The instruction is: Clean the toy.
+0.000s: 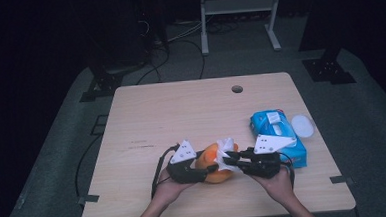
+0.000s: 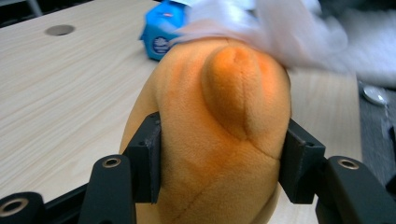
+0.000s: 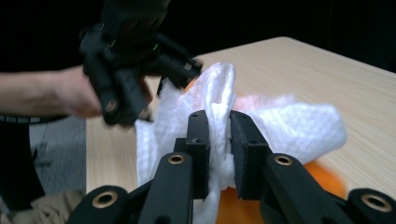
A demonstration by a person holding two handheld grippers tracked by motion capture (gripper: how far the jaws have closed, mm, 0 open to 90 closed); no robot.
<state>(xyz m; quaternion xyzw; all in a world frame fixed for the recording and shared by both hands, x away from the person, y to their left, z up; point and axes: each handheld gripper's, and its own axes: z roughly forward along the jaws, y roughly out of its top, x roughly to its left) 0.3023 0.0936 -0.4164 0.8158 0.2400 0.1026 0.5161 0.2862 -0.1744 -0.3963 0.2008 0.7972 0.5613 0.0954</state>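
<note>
Orange plush toy sits closest, pinched at both flanks by the black pads of the left hand-held gripper, whose jaws are clamped on its soft body. From the high view the toy lies near the front edge of the tabletop, between the two hands. Draped over its far side is a white wet wipe, and the right hand-held gripper has its jaws nearly together, squeezing a bunched fold of that wipe against the plush. Just beyond the right hand-held gripper lies a blue pack of wipes, close enough to crowd that hand's outer side. Beside the pack rests a small white round lid. Farther back, a round cable hole opens in the tabletop, well apart from the toy.
</note>
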